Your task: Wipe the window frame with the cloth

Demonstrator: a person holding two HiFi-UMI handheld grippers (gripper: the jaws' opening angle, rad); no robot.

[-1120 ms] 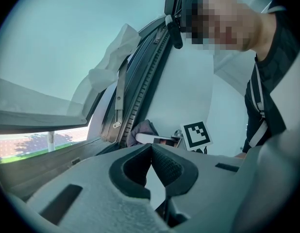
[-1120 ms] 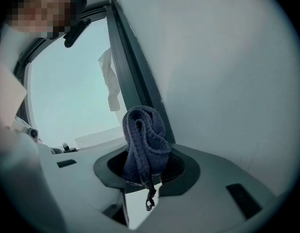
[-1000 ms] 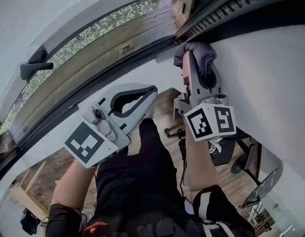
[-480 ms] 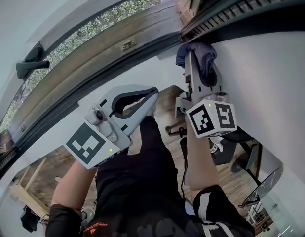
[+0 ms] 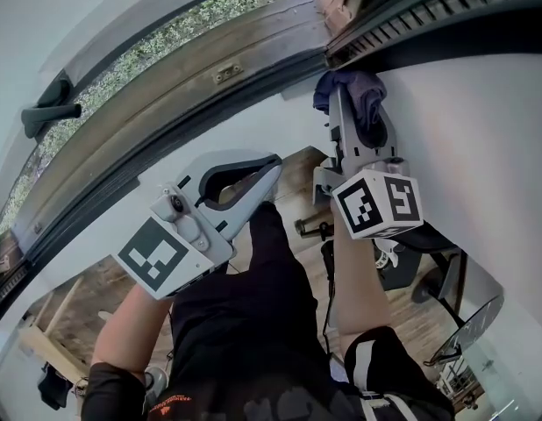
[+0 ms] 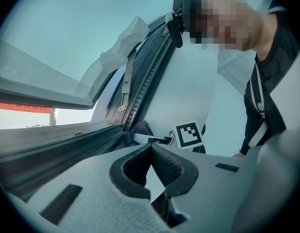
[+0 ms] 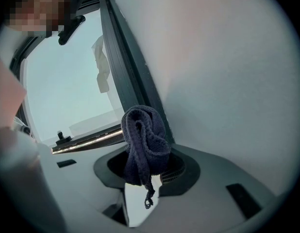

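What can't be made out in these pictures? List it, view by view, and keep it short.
- Head view: whether the dark blue knitted cloth touches the dark grey window frame; its own bulk covers the spot.
- Right gripper view: the same contact, behind the cloth bunched in the right gripper.
- Head view: the frame's far end, cut off by the picture's edge.

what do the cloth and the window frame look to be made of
Cloth: soft dark blue textile, knitted or waffle-weave by its ribbed, bunched surface; fibre unclear. Window frame: smooth matt dark grey, likely painted metal or plastic; the look can't settle which.
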